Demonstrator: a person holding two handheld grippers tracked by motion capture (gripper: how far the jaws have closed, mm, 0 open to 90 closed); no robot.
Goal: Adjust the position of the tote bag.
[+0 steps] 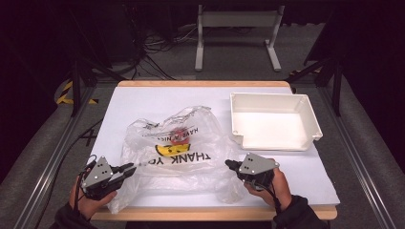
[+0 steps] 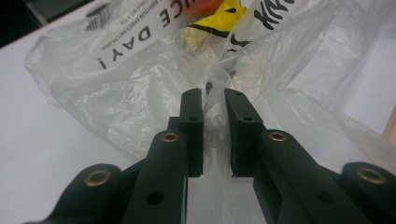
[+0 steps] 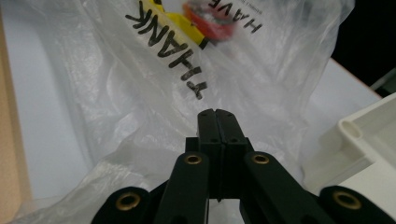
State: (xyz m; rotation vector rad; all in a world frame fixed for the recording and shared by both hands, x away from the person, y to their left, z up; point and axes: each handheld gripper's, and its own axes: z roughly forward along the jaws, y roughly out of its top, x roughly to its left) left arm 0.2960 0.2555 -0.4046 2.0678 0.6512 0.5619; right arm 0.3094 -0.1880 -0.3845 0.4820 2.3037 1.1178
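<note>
High view: both my grippers, left gripper (image 1: 128, 168) and right gripper (image 1: 229, 164), pinch the plastic bag (image 1: 186, 143); next I lift gently, so nothing tears.

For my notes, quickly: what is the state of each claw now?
Left claw: closed on a bunched fold of the plastic bag.
Right claw: closed on the bag's film.
</note>
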